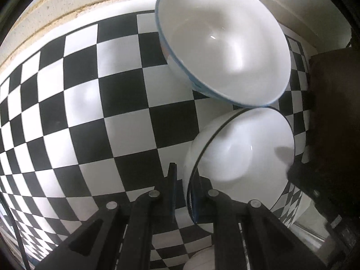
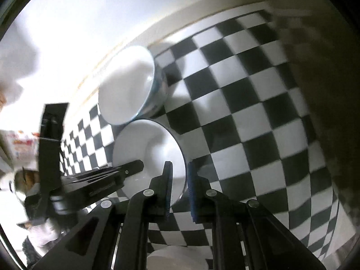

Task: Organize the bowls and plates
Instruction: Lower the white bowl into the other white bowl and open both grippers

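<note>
The black-rimmed bowl (image 2: 155, 155) sits on the checkered table (image 2: 247, 112), touching the blue-rimmed bowl (image 2: 128, 85) beyond it; both grippers, left (image 1: 184, 193) and right (image 2: 180, 189), straddle opposite sides of its rim, jaws part-open around the wall, contact uncertain.

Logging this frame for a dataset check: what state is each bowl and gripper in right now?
Blue-rimmed bowl: empty, ungripped, on the checkered surface, touching the black-rimmed bowl.
Black-rimmed bowl: empty, rim between both grippers' fingers.
Left gripper: straddling the black-rimmed bowl's rim, jaws not closed tight.
Right gripper: straddling the same bowl's rim, a gap showing.
</note>
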Available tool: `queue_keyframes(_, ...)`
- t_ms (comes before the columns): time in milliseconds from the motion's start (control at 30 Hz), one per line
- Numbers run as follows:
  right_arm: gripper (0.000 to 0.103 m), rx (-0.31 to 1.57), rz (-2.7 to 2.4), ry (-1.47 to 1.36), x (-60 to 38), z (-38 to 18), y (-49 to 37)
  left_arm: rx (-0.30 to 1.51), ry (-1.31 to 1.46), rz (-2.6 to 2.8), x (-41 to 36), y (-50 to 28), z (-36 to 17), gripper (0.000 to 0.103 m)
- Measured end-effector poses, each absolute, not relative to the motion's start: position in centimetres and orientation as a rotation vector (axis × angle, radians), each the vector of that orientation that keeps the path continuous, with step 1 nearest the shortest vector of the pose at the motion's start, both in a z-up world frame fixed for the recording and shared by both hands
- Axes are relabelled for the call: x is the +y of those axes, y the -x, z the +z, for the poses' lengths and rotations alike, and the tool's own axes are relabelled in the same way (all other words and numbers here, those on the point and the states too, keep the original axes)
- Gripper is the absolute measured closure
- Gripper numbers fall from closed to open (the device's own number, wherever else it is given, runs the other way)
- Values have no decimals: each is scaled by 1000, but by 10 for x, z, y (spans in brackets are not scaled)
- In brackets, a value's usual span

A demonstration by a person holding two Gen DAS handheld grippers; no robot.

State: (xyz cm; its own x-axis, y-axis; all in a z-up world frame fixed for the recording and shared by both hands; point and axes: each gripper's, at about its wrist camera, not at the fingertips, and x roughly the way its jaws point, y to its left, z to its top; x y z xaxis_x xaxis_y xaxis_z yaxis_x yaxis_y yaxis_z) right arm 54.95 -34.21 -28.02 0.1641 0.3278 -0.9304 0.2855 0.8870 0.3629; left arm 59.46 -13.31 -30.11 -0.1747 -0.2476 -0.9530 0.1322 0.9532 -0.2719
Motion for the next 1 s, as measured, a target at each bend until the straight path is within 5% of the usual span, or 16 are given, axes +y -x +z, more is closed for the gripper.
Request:
queue_keyframes(467, 96, 1553, 58, -441, -327, -327, -574, 1673, 135, -370, -105, -593, -274, 95)
queue_keyframes(1000, 96, 1444, 114, -405, -312, -238, -504, 1532, 95, -423, -87, -519, -174, 95)
